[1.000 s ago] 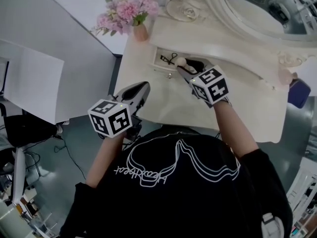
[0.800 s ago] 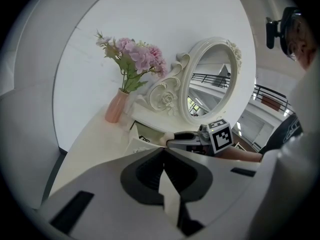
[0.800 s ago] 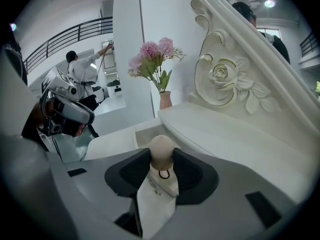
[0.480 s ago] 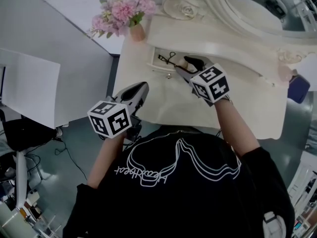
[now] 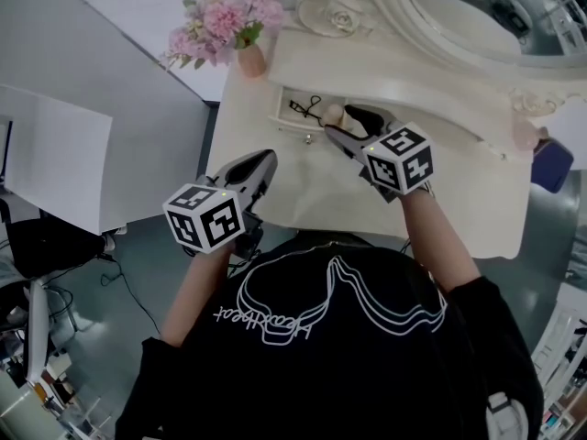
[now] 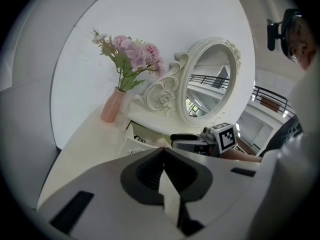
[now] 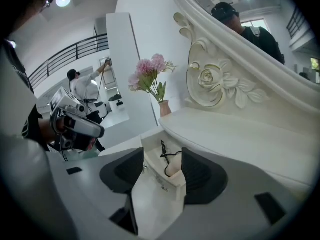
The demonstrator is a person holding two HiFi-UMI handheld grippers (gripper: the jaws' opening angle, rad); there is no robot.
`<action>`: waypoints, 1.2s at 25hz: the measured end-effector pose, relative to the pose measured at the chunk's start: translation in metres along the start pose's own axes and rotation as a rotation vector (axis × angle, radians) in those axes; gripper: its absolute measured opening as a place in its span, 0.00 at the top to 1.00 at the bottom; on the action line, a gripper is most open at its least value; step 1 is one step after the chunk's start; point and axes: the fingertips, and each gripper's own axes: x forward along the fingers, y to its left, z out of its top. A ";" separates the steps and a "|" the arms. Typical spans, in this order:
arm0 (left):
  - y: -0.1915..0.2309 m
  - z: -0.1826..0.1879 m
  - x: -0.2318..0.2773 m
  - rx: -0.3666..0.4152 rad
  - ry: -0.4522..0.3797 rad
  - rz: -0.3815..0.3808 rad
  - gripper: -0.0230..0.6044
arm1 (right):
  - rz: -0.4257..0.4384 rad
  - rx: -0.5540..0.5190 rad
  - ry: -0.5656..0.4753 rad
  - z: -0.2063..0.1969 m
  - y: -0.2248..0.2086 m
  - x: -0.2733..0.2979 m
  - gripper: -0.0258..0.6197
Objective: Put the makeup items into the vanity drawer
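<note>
The small beige egg-shaped makeup sponge [image 7: 172, 169] lies inside the open white drawer [image 5: 278, 117], beside a black wire eyelash curler [image 5: 308, 108]. The right gripper [image 5: 343, 122] hangs just over it. Its jaws are opening wide and the pads do not press on the sponge, so I judge the step is the release. The left gripper [image 5: 261, 160] is closed on nothing, over the white vanity table [image 5: 303, 191]. Next move probably: lift the right gripper straight out, without catching the curler.

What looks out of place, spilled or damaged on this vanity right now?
Nothing stands out. The drawer is open, with a black eyelash curler and a beige makeup sponge lying inside it. The flower vase stands upright, and nothing has spilled on the vanity top.
</note>
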 end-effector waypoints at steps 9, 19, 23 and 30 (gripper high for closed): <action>-0.055 -0.001 -0.001 0.023 -0.054 -0.013 0.95 | 0.125 -0.001 -0.176 0.029 0.041 -0.071 0.65; -0.162 0.012 -0.020 0.192 -0.170 -0.069 0.95 | 0.132 -0.031 -0.350 0.046 0.070 -0.184 0.89; -0.197 0.006 -0.024 0.226 -0.198 -0.091 0.95 | 0.112 -0.062 -0.372 0.032 0.077 -0.212 0.95; -0.238 -0.011 -0.024 0.267 -0.191 -0.112 0.95 | 0.192 -0.006 -0.399 0.016 0.098 -0.244 0.95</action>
